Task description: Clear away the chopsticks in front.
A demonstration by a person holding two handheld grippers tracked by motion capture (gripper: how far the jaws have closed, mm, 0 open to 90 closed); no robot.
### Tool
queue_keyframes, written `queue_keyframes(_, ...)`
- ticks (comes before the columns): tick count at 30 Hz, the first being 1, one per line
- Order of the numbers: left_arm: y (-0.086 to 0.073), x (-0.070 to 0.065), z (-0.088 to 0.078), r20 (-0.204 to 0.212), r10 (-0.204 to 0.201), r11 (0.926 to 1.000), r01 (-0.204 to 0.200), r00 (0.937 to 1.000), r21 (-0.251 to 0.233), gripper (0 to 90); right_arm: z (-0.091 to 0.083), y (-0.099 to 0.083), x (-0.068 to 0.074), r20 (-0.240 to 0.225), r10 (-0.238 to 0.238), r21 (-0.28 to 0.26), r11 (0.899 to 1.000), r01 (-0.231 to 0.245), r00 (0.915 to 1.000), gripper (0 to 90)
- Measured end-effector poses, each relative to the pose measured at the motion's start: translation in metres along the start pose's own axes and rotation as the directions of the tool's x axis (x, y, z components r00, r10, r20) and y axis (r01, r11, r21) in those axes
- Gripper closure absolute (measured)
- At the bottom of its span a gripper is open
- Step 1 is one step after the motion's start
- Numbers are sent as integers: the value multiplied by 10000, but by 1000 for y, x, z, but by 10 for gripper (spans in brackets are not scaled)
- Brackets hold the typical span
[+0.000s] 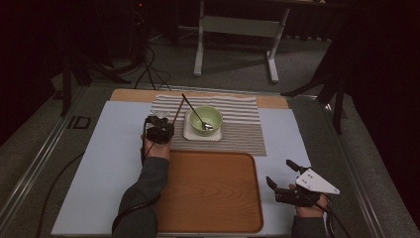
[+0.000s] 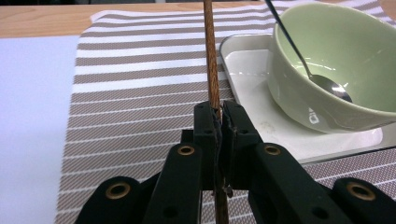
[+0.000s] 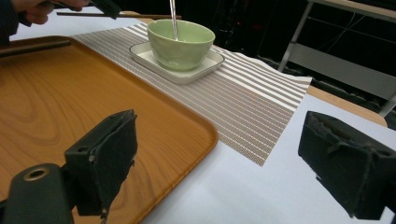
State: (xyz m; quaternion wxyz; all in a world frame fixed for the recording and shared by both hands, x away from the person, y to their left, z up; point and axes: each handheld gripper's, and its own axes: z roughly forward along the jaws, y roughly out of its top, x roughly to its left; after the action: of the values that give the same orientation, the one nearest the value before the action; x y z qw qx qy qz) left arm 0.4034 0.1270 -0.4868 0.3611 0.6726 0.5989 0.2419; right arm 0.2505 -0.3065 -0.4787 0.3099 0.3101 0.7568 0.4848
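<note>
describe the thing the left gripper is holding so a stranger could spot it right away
Find the striped placemat beyond the wooden tray. At its left edge, beside the green bowl on a white dish, the left gripper is shut on a chopstick. It is a thin, straight brown wooden stick, unlike the shiny metal spoon resting in the bowl.

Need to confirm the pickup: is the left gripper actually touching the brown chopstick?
Touching. In the left gripper view the left gripper has its pads pinched shut on the brown chopstick, which runs up between them.
</note>
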Motion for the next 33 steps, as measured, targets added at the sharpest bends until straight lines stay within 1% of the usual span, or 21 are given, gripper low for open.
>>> queue_keyframes(2,-1,2,-5,-31,-159,9998,159,9999,-95,860,0,0,0,-1,6,-10,10000,-6,10000,112)
queue_keyframes(4,-3,5,-9,-6,-237,9995,237,9997,-201,860,0,0,0,4,12,-28,10000,-12,10000,112)
queue_keyframes(6,-4,5,-13,-68,-214,9993,211,9997,-307,860,0,0,0,5,32,-30,10000,-32,10000,112)
queue_keyframes(11,-6,9,-21,-194,-341,9985,333,9992,-429,860,0,0,0,4,28,-34,10000,-28,10000,112)
queue_keyframes(14,-8,11,-29,-489,-329,9981,302,9983,-535,860,0,0,0,11,38,-37,10000,-38,10000,112)
queue_keyframes(17,-12,11,-34,-621,-315,9977,277,9976,-620,860,0,0,0,8,4,-23,10000,-4,10000,112)
queue_keyframes(21,-17,12,-38,-603,-524,9968,486,9968,-629,860,0,0,0,2,12,-41,10000,-12,10000,112)
queue_keyframes(23,-18,13,-39,-559,-558,9968,524,9969,-608,860,0,0,0,3,12,-36,10000,-12,10000,112)
queue_keyframes(24,-21,13,-42,-522,-632,9960,596,9966,-668,860,0,0,0,2,21,-41,10000,-21,10000,112)
queue_keyframes(27,-24,12,-48,-518,-613,9957,575,9968,-730,860,1,0,0,-11,1,-33,10000,-1,10000,112)
queue_keyframes(29,-25,12,-50,-498,-674,9952,636,9965,-745,860,1,0,0,-13,4,-35,10000,-4,10000,112)
queue_keyframes(30,-28,11,-55,-550,-676,9946,630,9962,-820,860,0,0,0,-14,5,-39,10000,-5,10000,112)
queue_keyframes(33,-32,10,-61,-566,-781,9931,726,9953,-924,860,1,0,1,-14,23,-33,10000,-23,10000,112)
